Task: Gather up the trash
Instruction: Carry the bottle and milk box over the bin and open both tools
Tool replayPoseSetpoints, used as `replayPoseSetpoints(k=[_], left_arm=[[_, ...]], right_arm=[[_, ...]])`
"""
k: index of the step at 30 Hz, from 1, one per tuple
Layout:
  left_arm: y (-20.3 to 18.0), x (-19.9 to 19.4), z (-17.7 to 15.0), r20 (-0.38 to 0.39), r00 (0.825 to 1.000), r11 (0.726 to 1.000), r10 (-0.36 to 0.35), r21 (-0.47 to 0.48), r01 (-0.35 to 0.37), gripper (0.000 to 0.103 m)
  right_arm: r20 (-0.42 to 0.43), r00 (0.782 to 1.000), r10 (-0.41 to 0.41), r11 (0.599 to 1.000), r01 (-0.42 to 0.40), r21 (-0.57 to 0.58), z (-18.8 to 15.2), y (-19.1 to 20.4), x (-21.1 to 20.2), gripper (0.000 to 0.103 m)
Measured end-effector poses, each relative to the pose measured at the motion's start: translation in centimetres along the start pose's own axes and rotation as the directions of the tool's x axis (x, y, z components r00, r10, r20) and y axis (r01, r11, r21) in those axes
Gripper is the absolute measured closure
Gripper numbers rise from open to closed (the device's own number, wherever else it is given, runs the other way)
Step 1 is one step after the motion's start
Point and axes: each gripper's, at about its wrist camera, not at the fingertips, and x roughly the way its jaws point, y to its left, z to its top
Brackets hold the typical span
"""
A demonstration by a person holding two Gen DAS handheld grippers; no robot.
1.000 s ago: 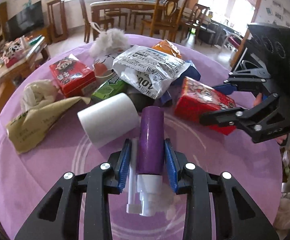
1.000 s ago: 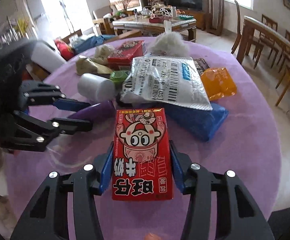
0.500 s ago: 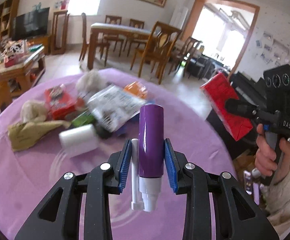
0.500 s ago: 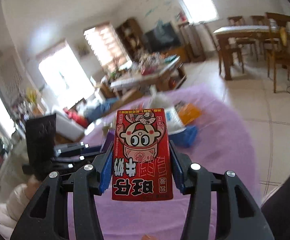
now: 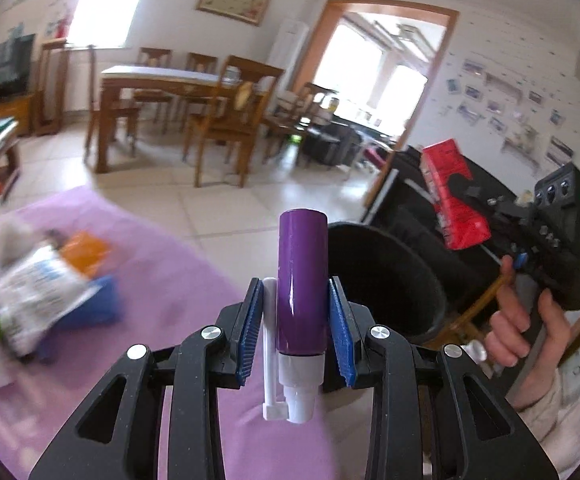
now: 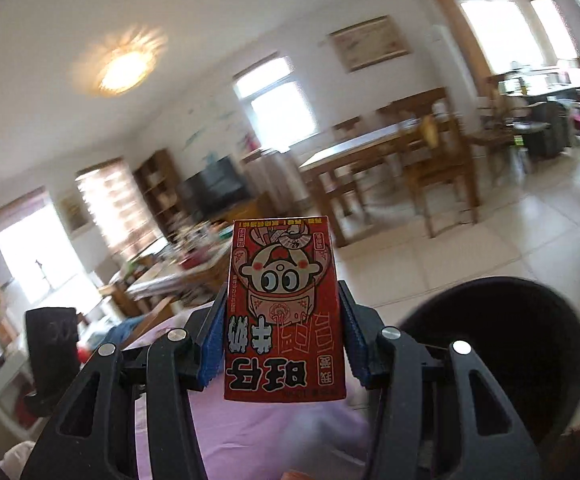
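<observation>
My left gripper (image 5: 295, 320) is shut on a purple spray bottle (image 5: 301, 280) with a white nozzle, held above the edge of the purple table (image 5: 162, 280). A black trash bin (image 5: 386, 280) stands just beyond the bottle, to the right of the table. My right gripper (image 6: 284, 328) is shut on a red drink carton (image 6: 284, 312); in the left wrist view the red carton (image 5: 454, 204) hangs above and right of the bin. The bin's dark mouth (image 6: 502, 352) shows at the lower right of the right wrist view.
More trash lies on the table at the left: a white printed bag (image 5: 34, 296), an orange packet (image 5: 86, 248) and a blue wrapper (image 5: 98, 312). A hand (image 5: 526, 320) grips the right tool. Wooden dining table and chairs (image 5: 194, 96) stand behind on the tiled floor.
Both grippers lifted their loads off the table and swung right toward the black bin. The trash pile slid to the left edge of the left wrist view; the bin came into sight.
</observation>
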Motion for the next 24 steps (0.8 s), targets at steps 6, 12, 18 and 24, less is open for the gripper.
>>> replayPoseSetpoints(k=[6,12,18,24], left_arm=[[-5.8,6.8,1.4,-0.032,0.994,0.994,-0.107,0.033,0.108,0.07],[-9.5,13.5,1.7,-0.06,0.984,0.986,-0.166,0.024,0.168,0.07],[-11.0,18.8,1.2,-0.098,0.98,0.985,-0.171,0.019,0.174,0.07],[-10.9,22.2,0.1,-0.136,0.978,0.986,-0.161,0.008,0.164,0.07]], right_arm=[[0.034,0.994,-0.101,0.991,0.097,0.09,-0.3,-5.9,-1.5,0.054],[0.044,0.989,-0.142,0.978,0.134,0.16,-1.3,-9.5,-2.5,0.054],[0.033,0.987,-0.156,0.964,0.145,0.22,-2.7,-12.2,-2.7,0.054],[-0.003,0.986,-0.165,0.954,0.16,0.253,-3.8,-13.6,-2.0,0.053]])
